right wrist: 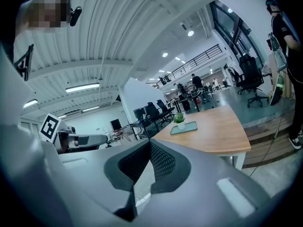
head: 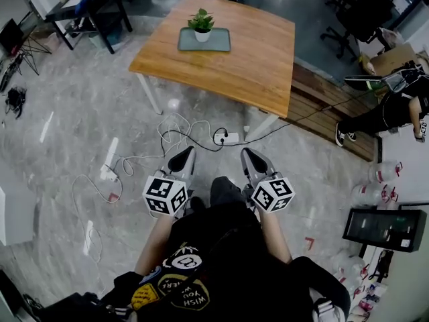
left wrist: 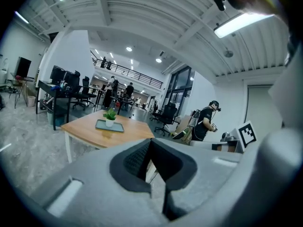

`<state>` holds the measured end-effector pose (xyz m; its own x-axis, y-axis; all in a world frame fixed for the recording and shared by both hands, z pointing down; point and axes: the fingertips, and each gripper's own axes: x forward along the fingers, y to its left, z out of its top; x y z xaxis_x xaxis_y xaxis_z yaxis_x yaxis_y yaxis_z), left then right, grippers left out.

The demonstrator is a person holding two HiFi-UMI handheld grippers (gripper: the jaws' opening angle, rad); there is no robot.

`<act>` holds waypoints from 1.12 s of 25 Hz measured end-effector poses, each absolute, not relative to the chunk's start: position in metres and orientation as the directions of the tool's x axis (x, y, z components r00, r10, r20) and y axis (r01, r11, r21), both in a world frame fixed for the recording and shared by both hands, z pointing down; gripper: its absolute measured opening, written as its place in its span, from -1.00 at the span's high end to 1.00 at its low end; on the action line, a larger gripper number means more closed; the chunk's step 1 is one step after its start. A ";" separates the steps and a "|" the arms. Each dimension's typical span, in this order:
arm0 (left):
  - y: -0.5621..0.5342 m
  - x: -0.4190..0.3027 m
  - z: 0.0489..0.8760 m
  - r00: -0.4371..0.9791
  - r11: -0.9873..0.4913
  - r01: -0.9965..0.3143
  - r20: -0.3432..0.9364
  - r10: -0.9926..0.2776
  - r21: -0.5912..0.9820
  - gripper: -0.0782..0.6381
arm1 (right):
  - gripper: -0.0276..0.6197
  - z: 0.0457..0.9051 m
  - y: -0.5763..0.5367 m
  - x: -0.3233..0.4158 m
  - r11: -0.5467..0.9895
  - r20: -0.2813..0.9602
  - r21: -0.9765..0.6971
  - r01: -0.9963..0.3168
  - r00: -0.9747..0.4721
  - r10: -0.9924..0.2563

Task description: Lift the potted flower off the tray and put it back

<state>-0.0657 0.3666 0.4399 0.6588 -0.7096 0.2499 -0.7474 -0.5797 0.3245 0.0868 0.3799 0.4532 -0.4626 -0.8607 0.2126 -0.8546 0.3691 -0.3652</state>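
A small potted flower point(head: 201, 25) with green leaves in a white pot stands on a grey-green tray point(head: 204, 40) at the far side of a wooden table point(head: 228, 52). My left gripper point(head: 184, 155) and right gripper point(head: 249, 155) are side by side close to my body, over the floor and well short of the table. Each has its jaws together and empty. In the left gripper view the potted flower point(left wrist: 110, 117) and tray point(left wrist: 109, 126) lie far ahead beyond the left gripper point(left wrist: 150, 143). The right gripper view shows the potted flower point(right wrist: 179, 120) beyond the right gripper point(right wrist: 149, 143).
White cables and power strips point(head: 226, 138) lie across the floor between me and the table. A wooden bench point(head: 322, 99) runs along the table's right side. A person point(head: 395, 106) is at the far right. Desks and office chairs point(head: 94, 9) stand behind.
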 end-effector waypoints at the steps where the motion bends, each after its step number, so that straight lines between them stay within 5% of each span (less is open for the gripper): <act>1: 0.358 -0.070 0.440 0.650 -0.569 -0.754 0.250 -0.718 0.328 0.79 | 0.91 0.457 0.374 0.085 0.368 0.221 -0.371 -0.853 -0.466 -0.857; 19: 0.116 -0.007 0.457 0.614 -0.575 -0.789 0.267 -0.743 0.216 0.79 | 0.91 0.486 0.122 0.099 0.547 0.207 -0.386 -0.742 -0.648 -0.733; 28: 0.001 -0.035 0.512 0.569 -0.508 -0.822 0.351 -0.744 0.256 0.79 | 0.91 0.534 0.002 0.068 0.543 0.266 -0.385 -0.746 -0.653 -0.709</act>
